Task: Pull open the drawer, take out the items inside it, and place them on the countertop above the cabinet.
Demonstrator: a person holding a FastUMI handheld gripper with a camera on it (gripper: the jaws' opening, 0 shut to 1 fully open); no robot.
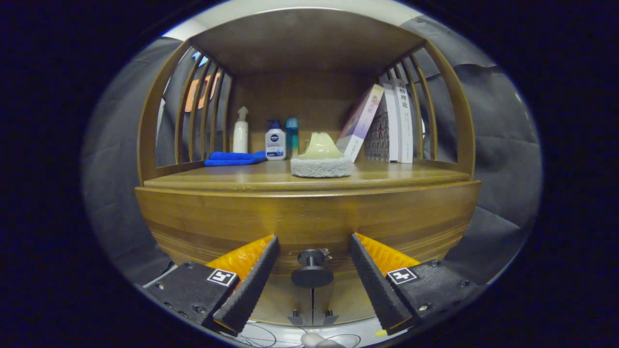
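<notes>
Flanking the drawer knob [312, 270], tongs [313, 246] gape.

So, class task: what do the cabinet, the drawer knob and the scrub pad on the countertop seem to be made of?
Cabinet: likely wood or veneer, visible grain, satin sheen.
Drawer knob, between the open gripper fingers: dark and smooth, maybe metal or plastic.
Scrub pad: fuzzy grey fibre base with a smooth pale grip, probably plastic.

You face a wooden cabinet [309, 212] with slatted side rails [198, 111], a wooden shelf roof [304, 43] overhead, dark cloth wall [498, 145] on both sides (creased), pale ceiling strip [300, 7] above, dim warm light.
</notes>
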